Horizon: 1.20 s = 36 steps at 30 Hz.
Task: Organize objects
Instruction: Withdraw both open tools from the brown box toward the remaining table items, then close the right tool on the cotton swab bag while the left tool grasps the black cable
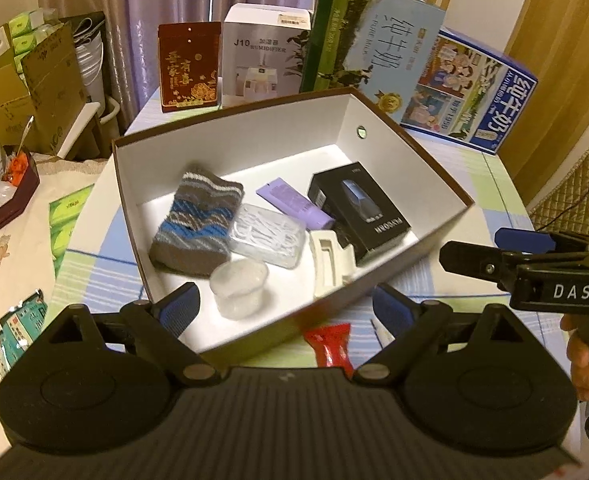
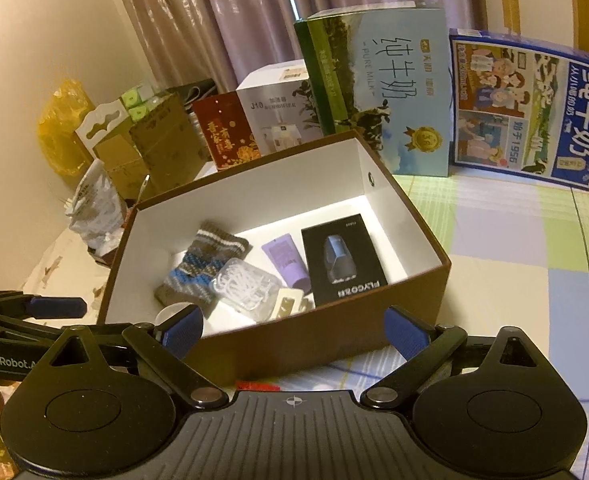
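The left wrist view looks down from close above the box's near wall, facing twelve o'clock; the right wrist view sits lower, just beside it. Both share the box interior and cartons behind.

brown box, striped sock inside

Along the far edge of the table, covered with a checked cloth, four cartons are stood upright: a red gift box, a white humidifier box, a tall pure-milk carton and a blue milk carton at the far right corner. Purple curtains are hung behind them. Cardboard boxes are stacked beyond the left edge.
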Tool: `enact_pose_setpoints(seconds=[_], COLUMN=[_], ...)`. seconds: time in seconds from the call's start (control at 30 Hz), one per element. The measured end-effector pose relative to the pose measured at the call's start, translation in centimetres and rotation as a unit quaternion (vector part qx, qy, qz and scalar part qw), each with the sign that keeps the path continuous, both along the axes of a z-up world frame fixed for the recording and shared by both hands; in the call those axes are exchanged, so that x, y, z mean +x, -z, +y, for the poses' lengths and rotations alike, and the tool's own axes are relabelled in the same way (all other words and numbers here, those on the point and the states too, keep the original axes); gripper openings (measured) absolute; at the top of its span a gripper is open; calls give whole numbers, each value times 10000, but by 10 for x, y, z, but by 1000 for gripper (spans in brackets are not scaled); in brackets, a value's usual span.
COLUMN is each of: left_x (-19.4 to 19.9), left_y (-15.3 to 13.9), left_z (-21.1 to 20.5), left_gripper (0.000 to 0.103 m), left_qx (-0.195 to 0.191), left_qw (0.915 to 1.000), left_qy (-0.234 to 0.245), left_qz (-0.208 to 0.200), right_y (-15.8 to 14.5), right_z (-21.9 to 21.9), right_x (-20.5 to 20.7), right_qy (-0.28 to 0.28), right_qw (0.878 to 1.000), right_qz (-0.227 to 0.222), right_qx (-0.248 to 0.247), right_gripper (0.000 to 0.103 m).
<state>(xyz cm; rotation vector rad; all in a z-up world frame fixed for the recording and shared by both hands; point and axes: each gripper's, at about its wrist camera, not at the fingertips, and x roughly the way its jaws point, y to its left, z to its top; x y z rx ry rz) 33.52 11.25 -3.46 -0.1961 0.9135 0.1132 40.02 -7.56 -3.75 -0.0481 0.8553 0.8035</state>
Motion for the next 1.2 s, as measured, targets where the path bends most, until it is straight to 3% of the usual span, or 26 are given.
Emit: enact_pose_setpoints(seconds=[0.5,1.2], left_x=[-41,-68], left_y=[-1,23], left_z=[-33,-60], left_gripper=[91,91], left_qx=[-151,-244], left_qw=[9998,9989], left_qy=[159,241], left_qz=[-16,304], right_y=[1,25], right_z=[-43,-86], right_x=[-37,-71], right_qy=[182,397], right_qw=[9997,9977], right_qz=[164,502], right_qx=[51,-215], right_gripper=[95,95])
